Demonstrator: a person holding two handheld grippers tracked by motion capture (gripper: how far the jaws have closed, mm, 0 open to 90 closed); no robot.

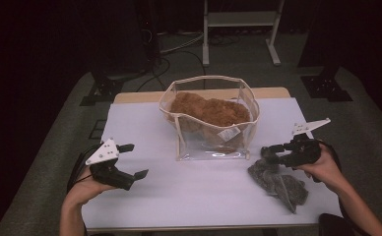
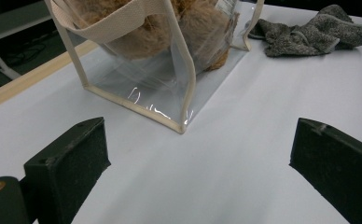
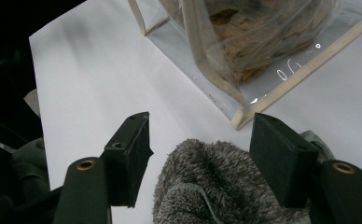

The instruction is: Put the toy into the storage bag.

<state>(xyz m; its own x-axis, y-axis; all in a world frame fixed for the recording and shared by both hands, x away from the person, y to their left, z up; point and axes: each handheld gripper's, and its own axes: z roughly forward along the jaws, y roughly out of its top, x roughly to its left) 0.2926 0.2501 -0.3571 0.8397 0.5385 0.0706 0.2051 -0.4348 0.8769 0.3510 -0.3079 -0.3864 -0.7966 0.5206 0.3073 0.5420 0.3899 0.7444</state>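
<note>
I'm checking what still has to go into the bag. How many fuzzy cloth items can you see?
2. A brown fuzzy one sits inside the clear bag; a grey one lies on the table by the bag's corner, between the right gripper's open jaws. More may be hidden underneath the brown one.

place: lab | signs: dark room, floor cables [image 1: 172,46], metal stand legs [image 1: 206,37]

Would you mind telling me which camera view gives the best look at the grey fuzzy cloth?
The high view: it shows the whole grey cloth lying crumpled on the table by the right gripper. The right gripper view shows one fuzzy fold between the open jaws; the left gripper view shows it far off, beyond the clear bag.
</note>
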